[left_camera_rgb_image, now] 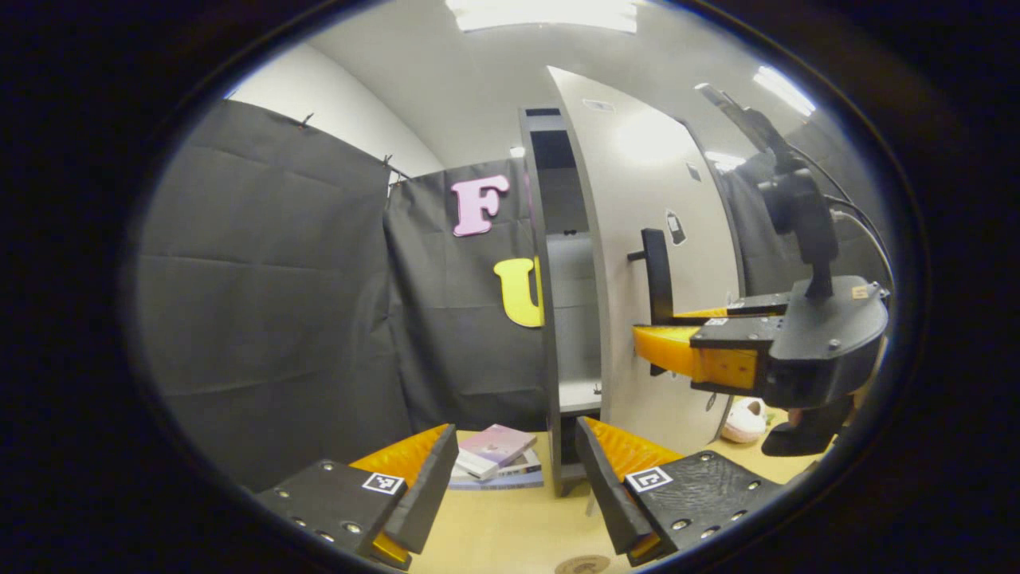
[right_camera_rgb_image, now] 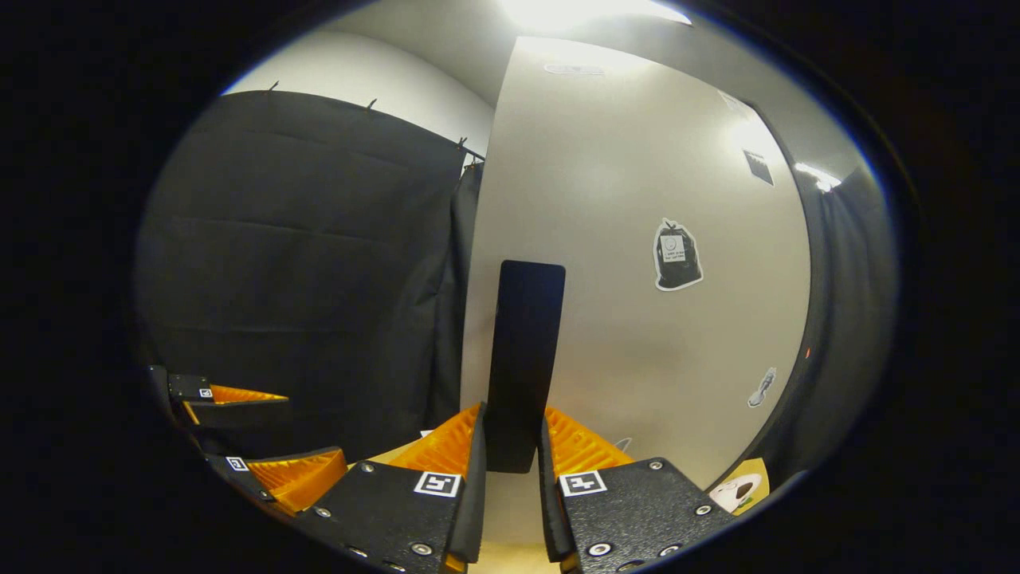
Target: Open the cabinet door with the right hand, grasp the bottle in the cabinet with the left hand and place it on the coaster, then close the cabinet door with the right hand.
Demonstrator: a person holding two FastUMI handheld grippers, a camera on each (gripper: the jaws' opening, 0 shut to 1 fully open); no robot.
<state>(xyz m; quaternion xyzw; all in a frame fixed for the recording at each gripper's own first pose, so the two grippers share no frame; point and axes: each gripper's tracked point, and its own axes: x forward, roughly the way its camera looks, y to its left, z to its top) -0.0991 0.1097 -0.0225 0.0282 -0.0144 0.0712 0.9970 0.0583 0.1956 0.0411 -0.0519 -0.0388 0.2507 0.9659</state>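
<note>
Ahead of both grippers stands the cabinet point(left_camera_rgb_image: 567, 319), its door point(right_camera_rgb_image: 637, 263) swung partly open; the right gripper point(right_camera_rgb_image: 514, 446) has its jaws closed on the door's black handle point(right_camera_rgb_image: 522, 359), and a skewed pull could slip them off. The left gripper point(left_camera_rgb_image: 518, 470) waits with jaws wide near the bench point(left_camera_rgb_image: 510, 530); I cannot see the bottle yet, and the door may block its reach. The coaster point(left_camera_rgb_image: 582, 564) lies just below the left jaws.

I am finding no text I can read. I am seeing small square black-and-white coded markers on my left gripper point(left_camera_rgb_image: 516, 478) and right gripper point(right_camera_rgb_image: 510, 466), patterns rather than words. Stickers on the cabinet door point(right_camera_rgb_image: 637, 199), one shaped like a dark bag point(right_camera_rgb_image: 677, 255), are carrying print too small to make out. The book covers point(left_camera_rgb_image: 496, 450) are blurred.
</note>
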